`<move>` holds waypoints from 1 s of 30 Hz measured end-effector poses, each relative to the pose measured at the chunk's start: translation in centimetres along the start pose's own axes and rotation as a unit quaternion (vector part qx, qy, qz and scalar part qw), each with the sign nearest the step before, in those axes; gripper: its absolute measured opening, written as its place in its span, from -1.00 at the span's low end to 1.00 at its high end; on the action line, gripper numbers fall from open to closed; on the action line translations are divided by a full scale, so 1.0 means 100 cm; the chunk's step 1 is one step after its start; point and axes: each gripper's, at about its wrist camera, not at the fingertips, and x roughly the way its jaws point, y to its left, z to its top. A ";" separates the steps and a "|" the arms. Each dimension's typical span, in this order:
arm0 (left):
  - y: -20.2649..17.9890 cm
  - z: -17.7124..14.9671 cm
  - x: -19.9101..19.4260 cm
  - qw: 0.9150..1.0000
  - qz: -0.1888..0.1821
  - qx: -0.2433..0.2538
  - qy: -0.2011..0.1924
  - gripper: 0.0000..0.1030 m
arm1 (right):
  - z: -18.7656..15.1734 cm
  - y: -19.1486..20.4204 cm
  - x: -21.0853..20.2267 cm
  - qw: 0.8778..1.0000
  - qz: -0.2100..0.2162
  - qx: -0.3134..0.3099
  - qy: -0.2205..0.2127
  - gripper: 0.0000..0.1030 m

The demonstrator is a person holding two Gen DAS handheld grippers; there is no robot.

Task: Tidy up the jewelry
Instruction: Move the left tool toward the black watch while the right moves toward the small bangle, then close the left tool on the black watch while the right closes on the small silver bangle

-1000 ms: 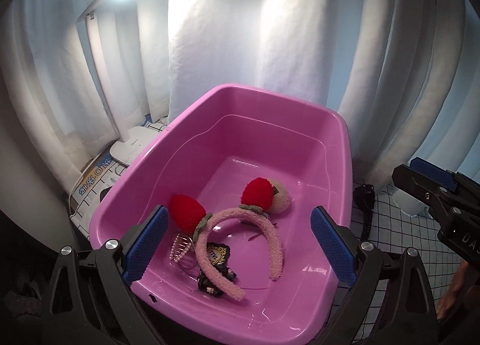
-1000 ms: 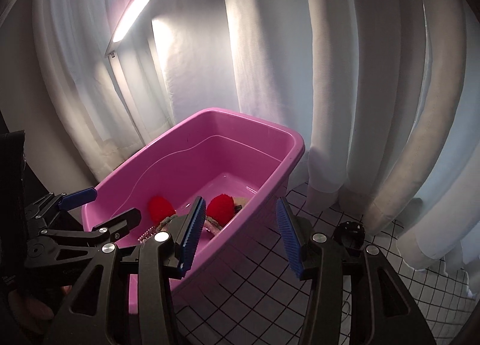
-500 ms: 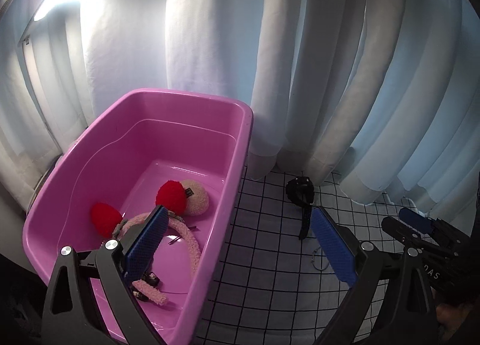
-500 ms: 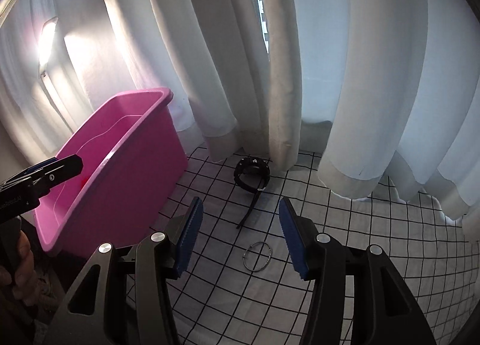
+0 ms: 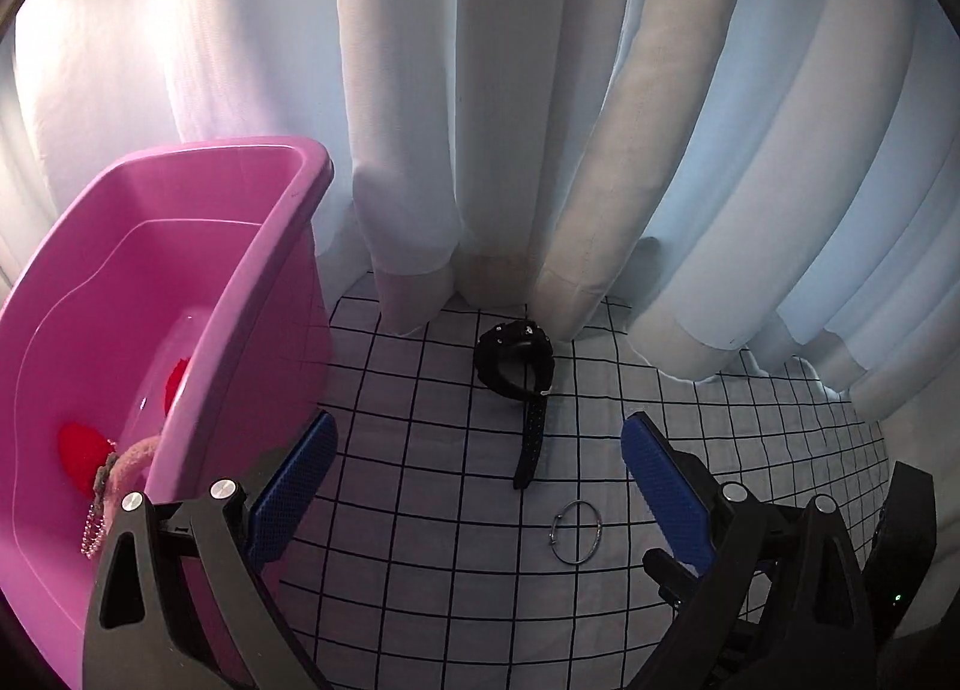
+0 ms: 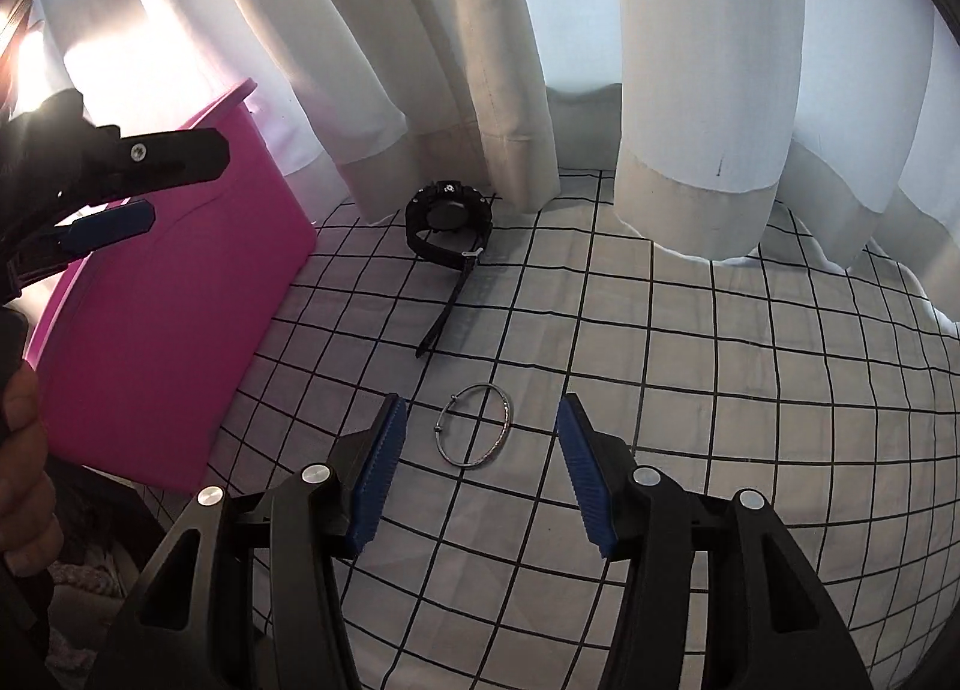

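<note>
The right gripper (image 6: 477, 438), released and empty, hovers with the thin silver metal bangle (image 6: 475, 427) between its blue pads; it should descend squarely, then clamp across the rim.

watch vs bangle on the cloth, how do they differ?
Colour: the watch is black and chunky; the bangle is thin silver wire.
Shape: the watch has a curled band with one strap end trailing straight out; the bangle is a plain flat ring.
Place: the watch lies by the curtain hem; the bangle lies nearer, framed between the open right gripper's pads in its view, not touched.
Shared: both lie on the checked cloth, outside the pink tub.
</note>
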 end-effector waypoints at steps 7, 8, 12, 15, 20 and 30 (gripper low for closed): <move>-0.018 0.007 0.065 0.999 0.026 -0.004 0.019 0.82 | -0.018 -0.009 0.035 1.000 -0.008 0.019 0.009 -0.02; -0.019 0.007 0.075 0.999 0.028 -0.001 0.021 0.82 | -0.020 -0.008 0.038 1.000 -0.012 0.018 0.009 -0.02; -0.021 0.009 0.106 0.999 0.035 0.005 0.038 0.82 | -0.025 0.000 0.048 1.000 -0.022 0.005 0.003 -0.02; -0.019 0.010 0.125 0.998 0.045 0.006 0.044 0.82 | -0.026 0.006 0.053 1.000 -0.026 -0.006 0.000 0.00; -0.015 0.009 0.147 0.997 0.052 0.005 0.055 0.82 | -0.025 0.011 0.065 1.000 -0.024 -0.009 -0.001 0.01; -0.011 0.001 0.162 0.997 0.061 0.007 0.054 0.82 | -0.029 0.031 0.082 0.996 -0.069 -0.061 -0.001 0.07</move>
